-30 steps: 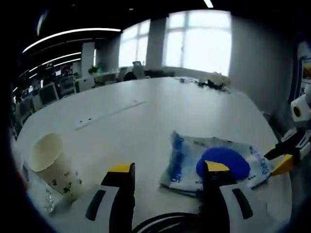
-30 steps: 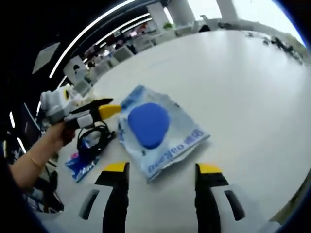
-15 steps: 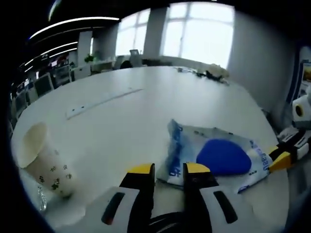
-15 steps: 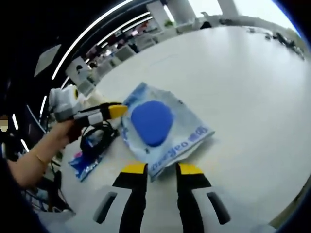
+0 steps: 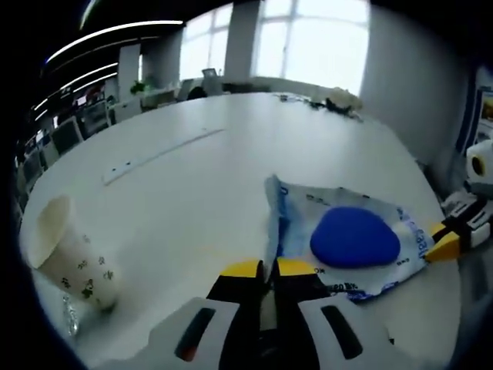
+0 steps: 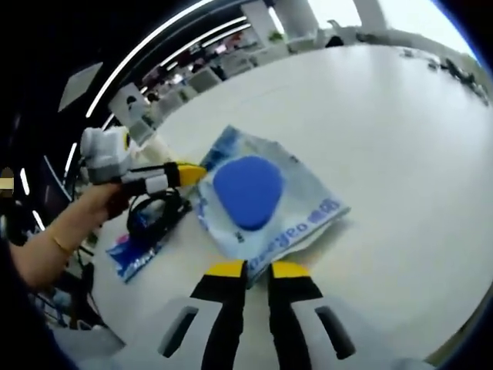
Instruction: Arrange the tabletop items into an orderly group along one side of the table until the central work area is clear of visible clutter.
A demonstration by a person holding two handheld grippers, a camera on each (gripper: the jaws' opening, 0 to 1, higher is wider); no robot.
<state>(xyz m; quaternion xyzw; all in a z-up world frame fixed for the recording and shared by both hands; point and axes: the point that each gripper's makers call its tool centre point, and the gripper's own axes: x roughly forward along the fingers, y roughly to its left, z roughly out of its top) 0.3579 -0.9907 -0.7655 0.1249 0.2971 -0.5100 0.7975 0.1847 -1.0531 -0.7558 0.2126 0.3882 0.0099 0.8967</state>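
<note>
Both hand-held grippers (image 5: 266, 268) (image 6: 256, 269) newly pinching packet (image 6: 266, 202) corners.

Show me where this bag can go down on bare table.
Bare table runs wide beyond the plastic bag, out to the far window side, and between the bag and the paper cup. In the right gripper view, the surface right of the bag is bare too. Crowded: the near edge by the black cable and blue packet.

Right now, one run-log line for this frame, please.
left gripper: shut on plastic bag | right gripper: shut on plastic bag | paper cup: upright | table
</note>
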